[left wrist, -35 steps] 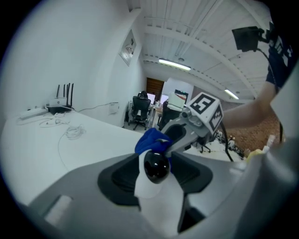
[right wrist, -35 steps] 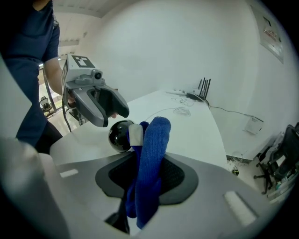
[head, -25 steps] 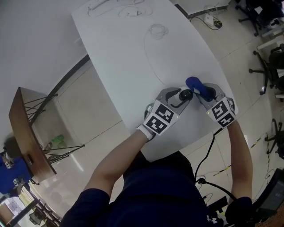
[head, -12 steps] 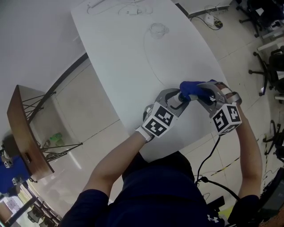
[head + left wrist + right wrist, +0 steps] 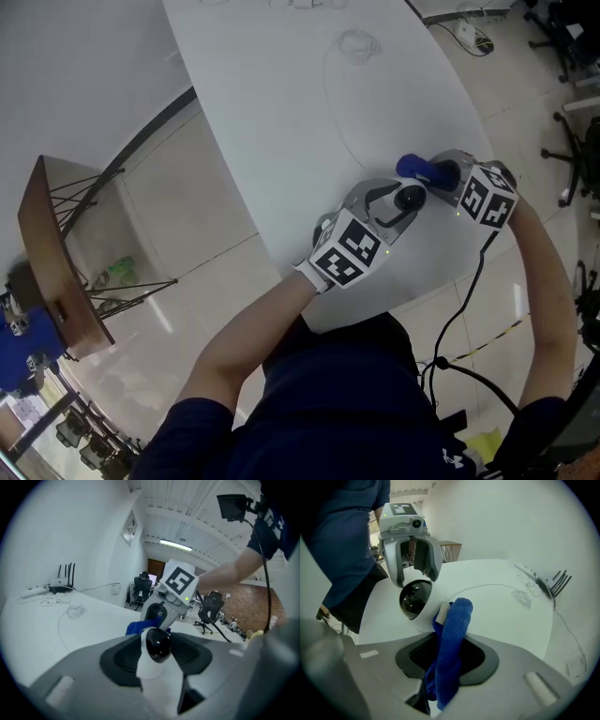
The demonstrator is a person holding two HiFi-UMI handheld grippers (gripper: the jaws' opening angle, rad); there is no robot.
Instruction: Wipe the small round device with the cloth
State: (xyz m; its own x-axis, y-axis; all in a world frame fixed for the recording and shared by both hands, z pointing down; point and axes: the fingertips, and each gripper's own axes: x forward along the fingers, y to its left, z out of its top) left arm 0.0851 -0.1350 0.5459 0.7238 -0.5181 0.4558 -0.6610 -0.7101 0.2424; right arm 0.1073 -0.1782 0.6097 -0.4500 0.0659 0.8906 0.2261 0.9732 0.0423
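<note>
The small round device (image 5: 410, 197), white with a glossy black dome, is held just over the white table (image 5: 281, 112) with my left gripper (image 5: 398, 202) shut on its white body. In the left gripper view the device (image 5: 158, 645) fills the jaws' gap. My right gripper (image 5: 441, 176) is shut on a folded blue cloth (image 5: 415, 169), whose free end sits right at the device's far side. From the right gripper view the cloth (image 5: 452, 639) stands up between the jaws, with the device (image 5: 415, 600) and the left gripper (image 5: 412, 562) just beyond it.
A thin white cable (image 5: 356, 43) coils at the table's far end. To the left, a wooden side table (image 5: 52, 272) stands on the floor. Office chairs (image 5: 577, 122) stand to the right. A black cord (image 5: 459, 309) hangs from the right gripper.
The right gripper swung the cloth over the device half a second ago, then dropped and rolled so the cloth now sits at its far side. The left gripper has held the device still.
</note>
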